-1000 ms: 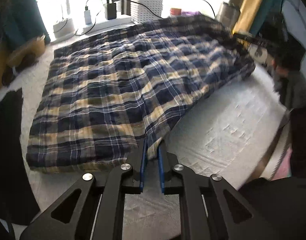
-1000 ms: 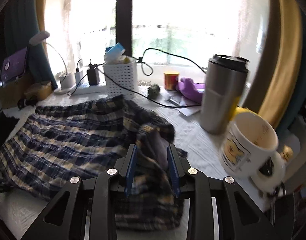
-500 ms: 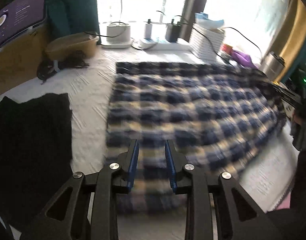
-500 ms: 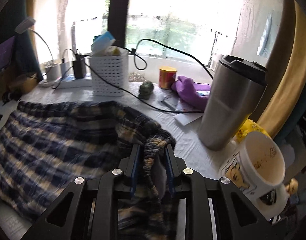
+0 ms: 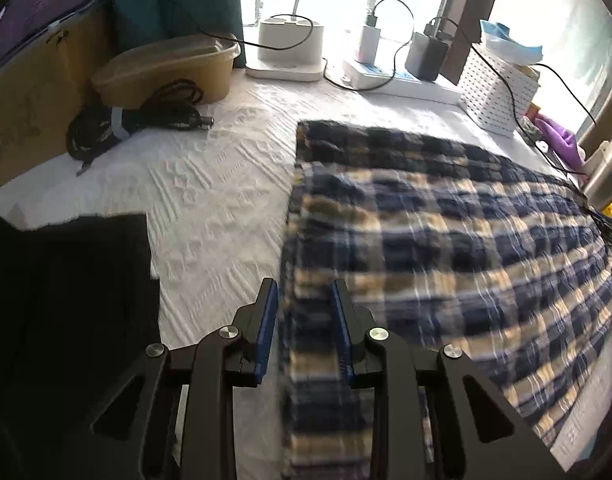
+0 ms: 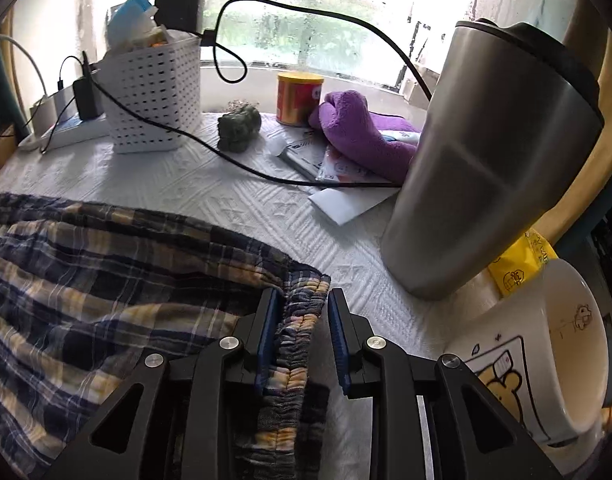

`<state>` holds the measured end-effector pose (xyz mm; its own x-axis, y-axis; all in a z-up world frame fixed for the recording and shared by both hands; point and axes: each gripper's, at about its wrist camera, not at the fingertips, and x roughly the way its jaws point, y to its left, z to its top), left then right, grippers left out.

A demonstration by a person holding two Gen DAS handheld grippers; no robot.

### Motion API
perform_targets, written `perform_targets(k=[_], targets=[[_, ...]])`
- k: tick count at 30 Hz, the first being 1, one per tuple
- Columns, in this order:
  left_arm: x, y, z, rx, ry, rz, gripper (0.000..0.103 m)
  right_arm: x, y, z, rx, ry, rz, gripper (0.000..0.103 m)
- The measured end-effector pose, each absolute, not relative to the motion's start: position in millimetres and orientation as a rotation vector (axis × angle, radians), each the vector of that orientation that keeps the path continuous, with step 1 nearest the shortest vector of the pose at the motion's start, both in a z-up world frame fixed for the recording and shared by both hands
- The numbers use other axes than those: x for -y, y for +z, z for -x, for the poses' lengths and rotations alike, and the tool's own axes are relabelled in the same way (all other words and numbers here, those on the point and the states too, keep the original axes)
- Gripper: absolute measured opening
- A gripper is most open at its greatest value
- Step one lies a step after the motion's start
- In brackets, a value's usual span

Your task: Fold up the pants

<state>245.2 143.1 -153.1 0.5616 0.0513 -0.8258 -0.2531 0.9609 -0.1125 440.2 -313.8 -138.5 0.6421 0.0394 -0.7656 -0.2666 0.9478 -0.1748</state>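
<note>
Both grippers straddle ends of the navy-and-cream plaid cotton pants (image 5: 446, 240) spread flat on the white embossed tablecloth (image 5: 209, 184). The left gripper (image 5: 303, 334) stands parted over the hem edge, and the right gripper (image 6: 299, 332) stands parted around the gathered waistband (image 6: 295, 344), apparently placed for the next fold.

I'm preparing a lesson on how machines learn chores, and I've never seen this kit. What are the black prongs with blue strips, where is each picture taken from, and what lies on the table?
Each picture comes from a camera mounted on a hand-held gripper, looking along its two fingers. A person holds one in each hand. The left gripper is open over one edge of the plaid pants, lying flat on a white tablecloth. The right gripper is open around their gathered waistband. Beside it stand a steel tumbler and a mug.
</note>
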Motion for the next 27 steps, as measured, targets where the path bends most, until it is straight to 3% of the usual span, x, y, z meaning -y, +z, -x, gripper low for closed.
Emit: perform_targets(k=[3,12,13,16,21,23,24,25,27], targets=[[-149.6,-151.5,-252.6,-0.962,0.193,0.231,0.026,318.0,-133.5,-441.5,-0.844,0.138,0.278,0.048],[-147.6,-133.5,-242.3,-0.926,0.128,0.245,0.029,320.3,-95.9,-395.4,-0.759,0.147,0.209,0.053],[-147.0,-133.5,-241.5,-0.923,0.112,0.243,0.036,322.1,-91.9,-387.7,-0.75,0.147,0.199,0.055],[-145.8,-134.8,-248.8,-0.904,0.074,0.226,0.039,328.2,-83.6,-366.3,-0.728,0.146,0.176,0.069],[-149.7,-141.9,-273.2,-0.892,0.031,0.227,0.039,331.8,-94.6,-344.0,-0.771,0.144,0.158,0.069],[-148.0,-145.0,-281.2,-0.901,0.044,0.194,0.034,333.8,-101.9,-337.9,-0.795,0.143,0.139,0.069],[-147.5,-145.7,-283.7,-0.895,0.045,0.178,0.01,335.5,-105.2,-334.0,-0.805,0.138,0.129,0.069],[-146.8,-148.5,-288.6,-0.911,0.054,0.153,0.0,336.9,-109.0,-330.9,-0.819,0.135,0.117,0.069],[-149.0,-151.0,-291.9,-0.914,0.053,0.141,0.0,338.8,-114.7,-327.3,-0.839,0.128,0.106,0.069]])
